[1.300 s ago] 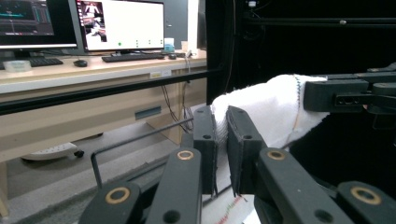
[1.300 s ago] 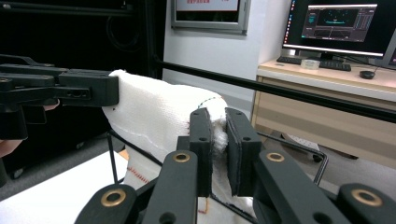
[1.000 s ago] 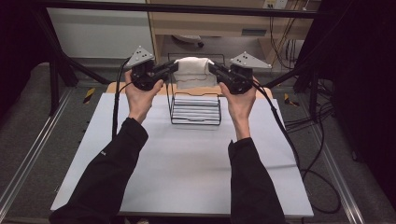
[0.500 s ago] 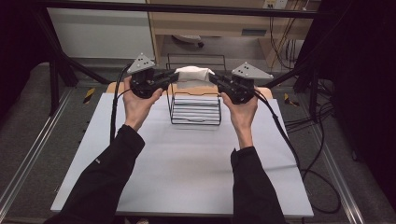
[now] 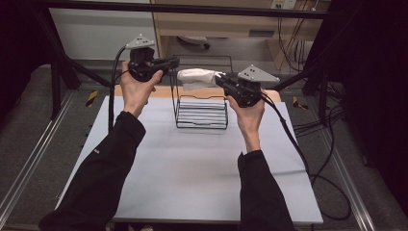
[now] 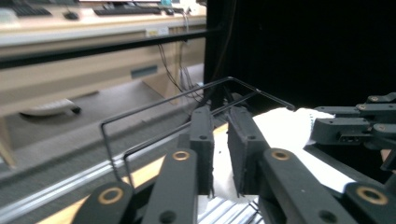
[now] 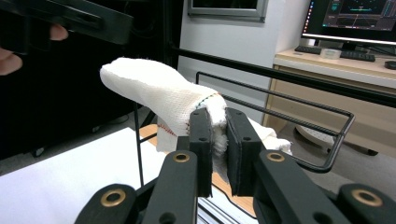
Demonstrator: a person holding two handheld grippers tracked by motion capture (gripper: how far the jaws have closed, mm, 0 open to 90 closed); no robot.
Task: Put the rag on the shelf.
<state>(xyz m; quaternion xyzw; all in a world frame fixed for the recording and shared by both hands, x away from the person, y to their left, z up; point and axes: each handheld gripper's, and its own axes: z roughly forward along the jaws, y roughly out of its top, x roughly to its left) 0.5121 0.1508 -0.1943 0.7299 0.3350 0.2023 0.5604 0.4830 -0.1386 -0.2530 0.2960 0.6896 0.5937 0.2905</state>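
A white woven cloth [image 5: 195,78] hangs in the air over a black wire rack [image 5: 201,117]. My right gripper [image 5: 220,79] is shut on the cloth's right end; in the right gripper view the cloth [image 7: 159,93] bulges out past its pads [image 7: 201,140], and the far end is free. My left gripper [image 5: 172,61] is up and to the left of the cloth, apart from it. Its jaws stand a narrow gap apart in the left gripper view [image 6: 220,154], with nothing between them and the cloth [image 6: 285,130] behind.
The rack stands at the back middle of a white table [image 5: 192,163], near a wooden strip [image 5: 159,91] along the far edge. Rack wires [image 6: 154,105] rise close to my left gripper. Cables [image 5: 298,144] trail off the table's right side.
Both grippers held the cloth's ends over the rack. My left gripper has come off it and risen to the left; the right has drawn right and lower with the cloth.
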